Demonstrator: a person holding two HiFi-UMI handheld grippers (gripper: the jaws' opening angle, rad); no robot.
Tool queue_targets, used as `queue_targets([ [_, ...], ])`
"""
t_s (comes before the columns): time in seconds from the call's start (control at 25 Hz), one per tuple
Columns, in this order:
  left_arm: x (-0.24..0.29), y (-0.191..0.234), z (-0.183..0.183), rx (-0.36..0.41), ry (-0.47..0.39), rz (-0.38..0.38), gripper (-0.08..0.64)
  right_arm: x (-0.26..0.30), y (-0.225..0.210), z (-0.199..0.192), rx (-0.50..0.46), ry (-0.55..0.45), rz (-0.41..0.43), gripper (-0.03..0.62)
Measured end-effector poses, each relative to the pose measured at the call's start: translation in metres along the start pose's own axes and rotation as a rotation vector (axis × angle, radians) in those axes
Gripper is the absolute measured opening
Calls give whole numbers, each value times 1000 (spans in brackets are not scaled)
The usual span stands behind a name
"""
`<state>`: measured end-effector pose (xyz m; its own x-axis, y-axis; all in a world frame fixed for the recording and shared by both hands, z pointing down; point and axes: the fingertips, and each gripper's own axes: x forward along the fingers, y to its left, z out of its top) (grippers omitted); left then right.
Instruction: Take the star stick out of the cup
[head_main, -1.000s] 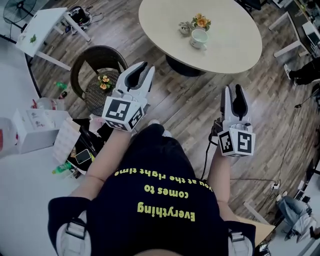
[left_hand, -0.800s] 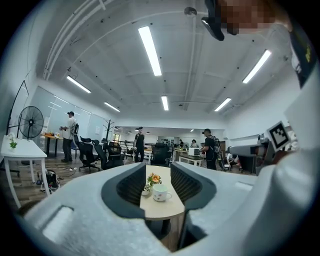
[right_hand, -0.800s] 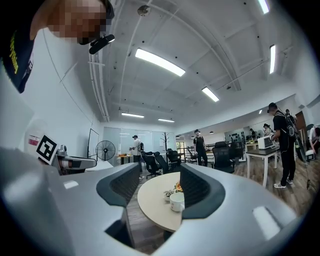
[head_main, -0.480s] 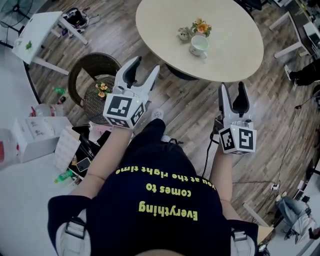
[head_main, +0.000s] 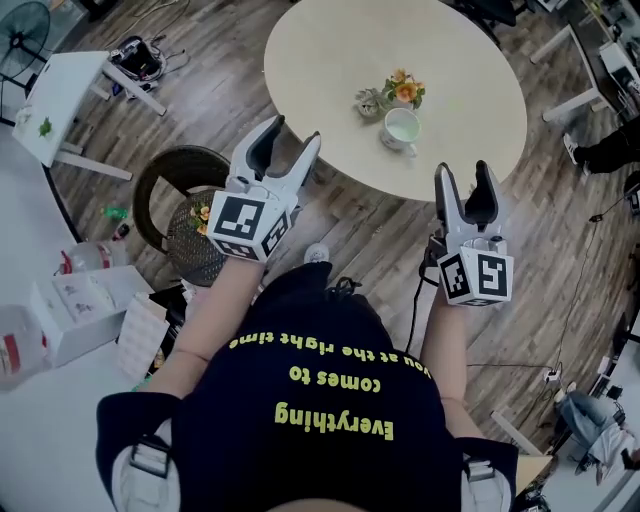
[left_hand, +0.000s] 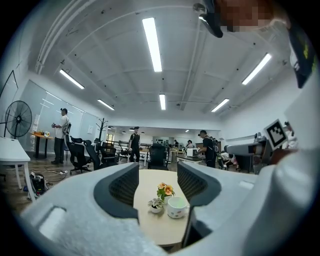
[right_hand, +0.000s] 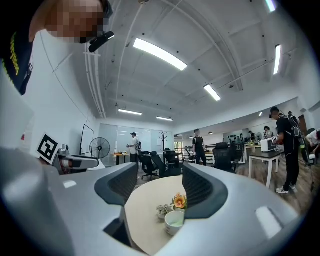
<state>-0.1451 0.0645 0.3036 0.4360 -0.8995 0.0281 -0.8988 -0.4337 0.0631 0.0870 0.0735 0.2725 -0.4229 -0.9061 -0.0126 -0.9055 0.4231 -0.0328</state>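
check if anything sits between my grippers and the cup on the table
Nothing visible does. The left gripper and right gripper, whose empty jaws have just been opening, face the cup across bare table; the flower pots sit behind it. No star stick shows.

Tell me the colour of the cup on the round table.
The cup is white, pale greenish inside; clearest in the head view.

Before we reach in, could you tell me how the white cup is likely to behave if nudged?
The cup looks squat and wide, so it would probably slide on the smooth table rather than tip. It looks like glazed ceramic, so likely rigid, slippery and breakable. The plant pot stands close beside it, so a push that way might knock it.
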Motion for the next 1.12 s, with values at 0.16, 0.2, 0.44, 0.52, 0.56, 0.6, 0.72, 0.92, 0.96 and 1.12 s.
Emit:
queue_targets([
  [0.16, 21, 24, -5, -19, 4, -18, 236, 26, -4, -8, 5, 19, -26, 279],
  [0.2, 25, 28, -6, -22, 7, -23, 236, 31, -5, -10, 4, 25, -34, 279],
  [0.44, 51, 46, -20, -46, 40, -38, 236, 50, -16, -20, 5, 65, -70, 281],
  [0.52, 57, 49, -23, -51, 49, -40, 236, 54, -20, -21, 7, 72, -76, 281],
  [0.56, 60, 51, -25, -52, 53, -41, 236, 56, -21, -22, 8, 73, -77, 281],
  [0.6, 63, 52, -26, -53, 56, -40, 236, 59, -22, -22, 10, 75, -76, 281],
  [0.72, 71, 56, -29, -55, 63, -28, 236, 71, -28, -28, 17, 82, -64, 281],
  [0.92, 96, 61, -30, -51, 65, 13, 236, 100, -48, -32, 23, 85, -20, 285],
  [0.96, 101, 62, -29, -50, 64, 21, 236, 107, -53, -31, 22, 82, -11, 285],
  [1.12, 129, 64, -21, -38, 49, 56, 236, 133, -77, -22, 16, 67, 23, 288],
])
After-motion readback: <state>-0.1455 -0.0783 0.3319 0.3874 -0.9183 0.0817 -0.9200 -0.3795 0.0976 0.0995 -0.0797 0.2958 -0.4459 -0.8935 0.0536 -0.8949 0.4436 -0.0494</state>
